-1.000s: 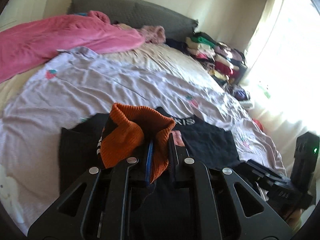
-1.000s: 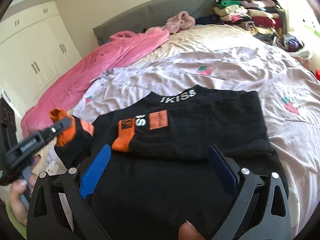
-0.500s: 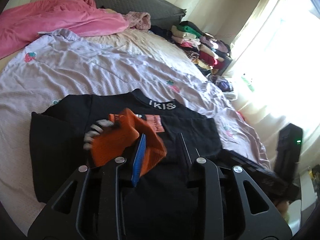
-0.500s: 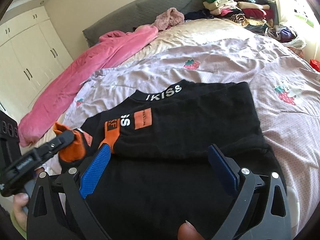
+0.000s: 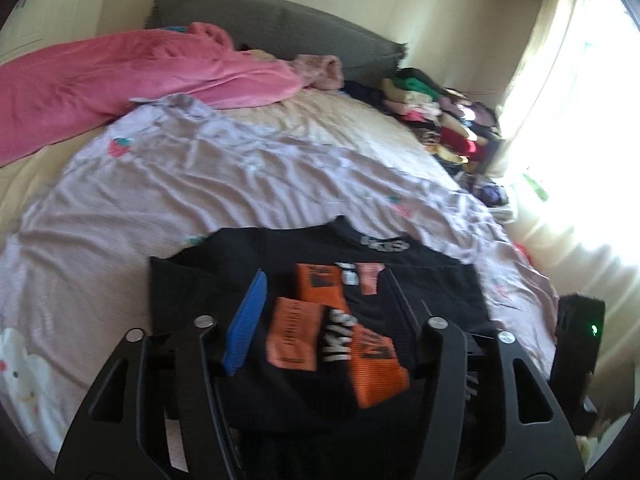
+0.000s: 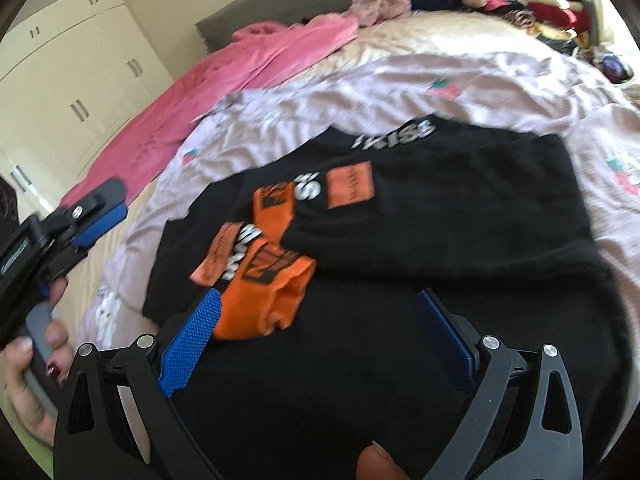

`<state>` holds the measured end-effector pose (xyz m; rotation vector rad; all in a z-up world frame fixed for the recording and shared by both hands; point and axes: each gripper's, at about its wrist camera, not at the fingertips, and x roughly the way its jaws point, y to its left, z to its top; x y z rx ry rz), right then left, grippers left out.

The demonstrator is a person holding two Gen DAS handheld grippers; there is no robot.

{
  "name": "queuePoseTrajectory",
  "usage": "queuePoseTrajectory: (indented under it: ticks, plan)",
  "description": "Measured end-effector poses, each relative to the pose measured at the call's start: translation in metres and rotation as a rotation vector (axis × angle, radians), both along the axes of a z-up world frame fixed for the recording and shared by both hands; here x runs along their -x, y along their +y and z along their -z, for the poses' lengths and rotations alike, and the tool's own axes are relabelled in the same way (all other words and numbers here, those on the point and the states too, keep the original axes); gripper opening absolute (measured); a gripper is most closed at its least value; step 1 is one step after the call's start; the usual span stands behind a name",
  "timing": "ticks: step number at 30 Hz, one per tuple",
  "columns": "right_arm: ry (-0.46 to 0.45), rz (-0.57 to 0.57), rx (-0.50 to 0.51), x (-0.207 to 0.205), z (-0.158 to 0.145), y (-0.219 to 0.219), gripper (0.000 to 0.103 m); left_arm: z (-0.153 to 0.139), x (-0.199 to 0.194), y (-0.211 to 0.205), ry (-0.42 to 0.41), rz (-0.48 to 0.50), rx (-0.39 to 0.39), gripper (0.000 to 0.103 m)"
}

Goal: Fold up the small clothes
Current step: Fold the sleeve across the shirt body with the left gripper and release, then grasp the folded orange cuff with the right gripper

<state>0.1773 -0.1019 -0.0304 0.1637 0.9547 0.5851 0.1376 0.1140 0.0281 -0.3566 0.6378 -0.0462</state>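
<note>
Both jaws apart, left just opened, black sweater point(image 6: 420, 208) on lilac sheet point(image 5: 200, 184), pink blanket point(image 5: 120, 76) behind

One black top point(image 6: 432, 216) with two orange cuffs lies at the near edge of the bed point(image 6: 460, 76). One pink blanket point(image 5: 120, 76) runs along the left edge, one clothes pile point(image 5: 444, 124) fills the far right corner. Three strawberry prints show on the one lilac sheet point(image 5: 208, 184).

Left tool point(image 5: 324, 316) has opened, dropping the orange cuff point(image 6: 264, 300).
</note>
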Motion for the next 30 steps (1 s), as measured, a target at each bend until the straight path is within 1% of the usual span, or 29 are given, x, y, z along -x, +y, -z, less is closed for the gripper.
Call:
queuePoseTrajectory:
  ticks: [3,5,7,8,10,13,14,15,17,21,23,25,28,30]
  plan:
    - [0.036,-0.030,0.003,0.001,0.012,0.015,0.097,0.004,-0.002,0.012,0.021,-0.045,-0.029,0.064]
    - [0.075,-0.042,-0.008,-0.001,0.022,0.022,0.097,0.007,-0.003,0.018,0.034,-0.070,-0.038,0.074]
    - [0.107,-0.043,-0.010,-0.005,0.030,0.029,0.097,0.009,-0.004,0.025,0.043,-0.099,-0.060,0.077]
    - [0.108,-0.037,-0.009,-0.007,0.031,0.031,0.097,0.010,-0.004,0.027,0.047,-0.110,-0.069,0.080]
    - [0.106,-0.032,-0.006,-0.009,0.033,0.035,0.097,0.014,-0.005,0.029,0.059,-0.120,-0.082,0.081]
    - [0.119,-0.035,-0.037,-0.015,0.033,0.039,0.096,0.018,-0.008,0.030,0.075,-0.122,-0.093,0.082]
    - [0.129,-0.041,-0.053,-0.018,0.033,0.041,0.094,0.019,-0.008,0.030,0.077,-0.120,-0.094,0.082]
    - [0.132,-0.045,-0.058,-0.020,0.033,0.043,0.091,0.019,-0.008,0.029,0.077,-0.118,-0.094,0.082]
    - [0.142,-0.055,-0.059,-0.025,0.033,0.048,0.079,0.019,-0.008,0.027,0.075,-0.111,-0.100,0.082]
    - [0.132,-0.060,-0.034,-0.029,0.032,0.056,0.064,0.018,-0.009,0.026,0.068,-0.115,-0.123,0.082]
    - [0.132,-0.067,-0.045,-0.029,0.031,0.057,0.046,0.018,-0.009,0.026,0.068,-0.117,-0.121,0.082]
    - [0.133,-0.083,-0.050,-0.026,0.031,0.060,0.041,0.018,-0.009,0.026,0.069,-0.122,-0.125,0.082]
    - [0.098,-0.098,-0.040,-0.021,0.028,0.066,0.032,0.017,-0.009,0.026,0.069,-0.123,-0.122,0.082]
    - [0.058,-0.097,-0.036,-0.017,0.022,0.067,0.028,0.017,-0.009,0.027,0.068,-0.124,-0.126,0.082]
